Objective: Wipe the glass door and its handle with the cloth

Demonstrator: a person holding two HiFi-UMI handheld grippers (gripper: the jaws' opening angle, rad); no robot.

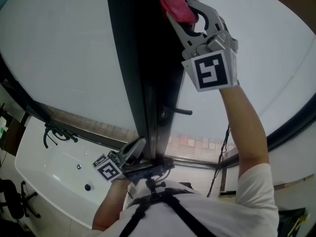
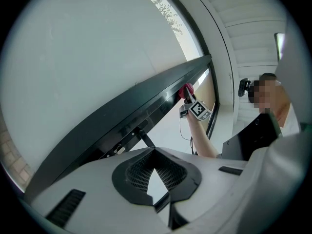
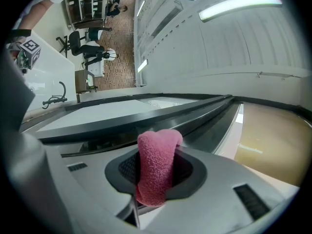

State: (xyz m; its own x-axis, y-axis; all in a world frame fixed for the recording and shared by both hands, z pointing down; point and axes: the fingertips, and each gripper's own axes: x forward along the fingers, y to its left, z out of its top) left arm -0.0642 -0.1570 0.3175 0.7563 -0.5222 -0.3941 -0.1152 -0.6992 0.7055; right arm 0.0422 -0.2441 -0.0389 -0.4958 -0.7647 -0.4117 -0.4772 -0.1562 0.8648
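A dark door frame (image 1: 143,58) runs down the middle of the head view, with pale glass (image 1: 59,48) on both sides. Its black lever handle (image 1: 178,111) sticks out lower down and also shows in the left gripper view as the handle (image 2: 144,136). High on the frame, my right gripper (image 1: 186,11) is shut on a pink cloth (image 1: 174,5), which touches the frame. That cloth (image 3: 157,165) fills the jaws of the right gripper (image 3: 158,140). My left gripper (image 1: 139,143) hangs low beside the frame, shut and holding nothing; the left gripper (image 2: 155,155) is below the handle.
A white basin (image 1: 64,172) with a black tap (image 1: 57,132) lies at lower left. A black chair (image 1: 12,201) stands at the far left edge. A cable (image 1: 223,152) hangs right of the frame. Office chairs (image 3: 85,45) and a desk stand behind.
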